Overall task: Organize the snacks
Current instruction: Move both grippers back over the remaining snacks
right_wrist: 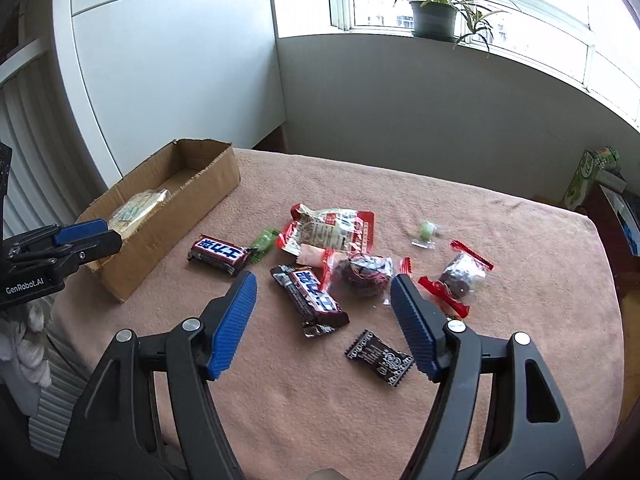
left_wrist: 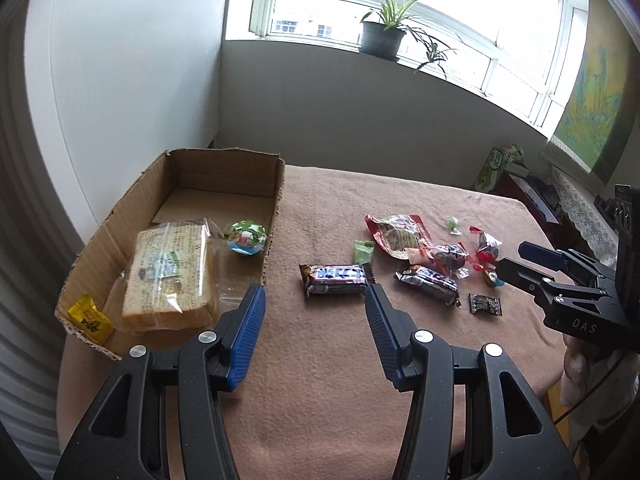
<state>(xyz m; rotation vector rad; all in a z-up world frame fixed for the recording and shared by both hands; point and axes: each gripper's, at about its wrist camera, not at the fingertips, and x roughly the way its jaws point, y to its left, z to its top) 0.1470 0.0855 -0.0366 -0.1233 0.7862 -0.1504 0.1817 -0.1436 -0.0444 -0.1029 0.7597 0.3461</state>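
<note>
both jaws apart and empty, right gripper (right_wrist: 323, 294) over chocolate bar (right_wrist: 310, 297) lengthwise toward camera

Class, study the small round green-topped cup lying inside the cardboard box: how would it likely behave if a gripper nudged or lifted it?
The round cup looks tipped on its side beside the bread pack, so a nudge would probably roll it. Its glossy foil lid suggests the pads could slip. Being small, it is likely light, and the cardboard box wall should stop it.
</note>
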